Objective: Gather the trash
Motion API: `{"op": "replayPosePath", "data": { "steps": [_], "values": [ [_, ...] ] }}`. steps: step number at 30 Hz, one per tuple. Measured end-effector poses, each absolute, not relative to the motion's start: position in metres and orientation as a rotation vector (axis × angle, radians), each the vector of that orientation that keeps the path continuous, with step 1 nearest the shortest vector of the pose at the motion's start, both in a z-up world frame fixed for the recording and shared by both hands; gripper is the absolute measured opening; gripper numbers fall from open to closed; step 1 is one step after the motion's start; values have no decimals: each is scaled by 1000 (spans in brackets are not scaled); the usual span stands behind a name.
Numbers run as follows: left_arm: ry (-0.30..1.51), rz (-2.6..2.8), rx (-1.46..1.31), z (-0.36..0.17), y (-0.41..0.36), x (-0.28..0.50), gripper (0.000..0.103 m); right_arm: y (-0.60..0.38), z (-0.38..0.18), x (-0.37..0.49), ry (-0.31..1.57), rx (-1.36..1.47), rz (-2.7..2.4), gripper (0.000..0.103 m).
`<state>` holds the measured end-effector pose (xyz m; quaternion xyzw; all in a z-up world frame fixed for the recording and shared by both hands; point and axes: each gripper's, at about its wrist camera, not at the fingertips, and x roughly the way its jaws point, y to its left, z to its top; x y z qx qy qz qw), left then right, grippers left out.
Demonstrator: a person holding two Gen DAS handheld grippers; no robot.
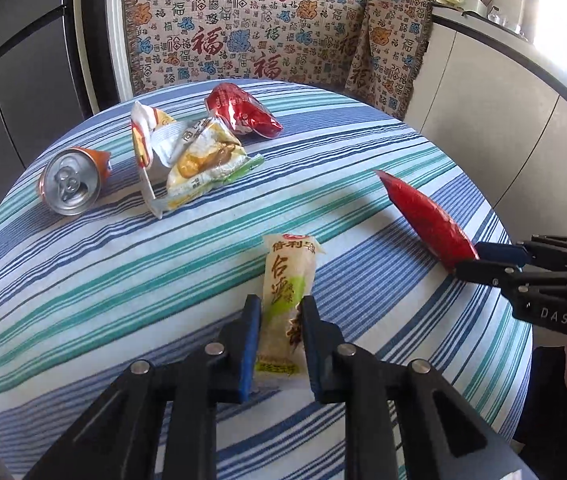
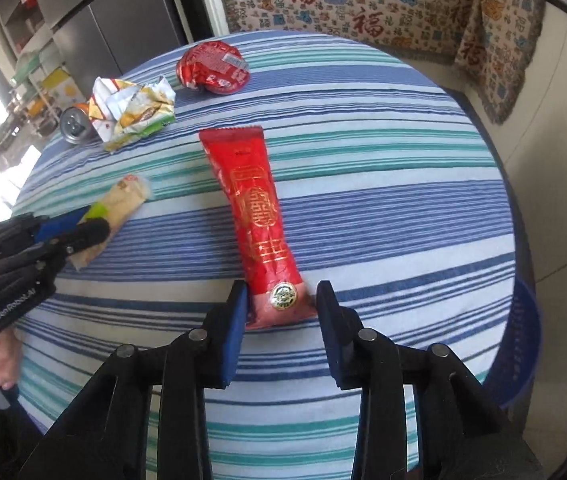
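Left to right across the striped round worktop (image 1: 83,280): at ten o'clock lies a tipped orange can (image 1: 71,184), light, rigid and apt to roll; beside it a crumpled yellow-and-white wrapper (image 1: 191,160), then a red foil pouch (image 1: 243,114) at twelve o'clock, both thin, crackly and probably slippery. Near six o'clock the left tool (image 1: 281,320) pinches the near half of a pale snack wrapper (image 1: 287,300), pads against its sides; this is soft film, likely to buckle, so a hold across its width suits it. At three o'clock the right tool (image 2: 281,304) brackets the near end of a long red sachet (image 2: 255,216); one pad touches it, and a slight gap shows at the other, so a full pinch cannot be told. The worktop edge curves just behind both tools; open cloth lies between the items, and a blue basket (image 2: 523,344) sits beyond the right rim.
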<state>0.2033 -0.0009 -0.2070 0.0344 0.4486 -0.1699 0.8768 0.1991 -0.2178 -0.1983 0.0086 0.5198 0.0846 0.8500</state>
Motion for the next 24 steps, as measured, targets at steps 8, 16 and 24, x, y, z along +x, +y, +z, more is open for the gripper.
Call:
{"op": "replayPosePath", "data": {
  "steps": [8, 16, 24],
  "values": [
    [932, -324, 117, -213, -4, 196, 66, -221, -192, 187, 1021, -23, 161, 76],
    [961, -344, 122, -218, 0, 199, 66, -207, -208, 184, 1040, -58, 184, 76],
    [985, -480, 133, -201, -3, 206, 66, -215, -180, 201, 1042, -58, 251, 78]
  ]
}}
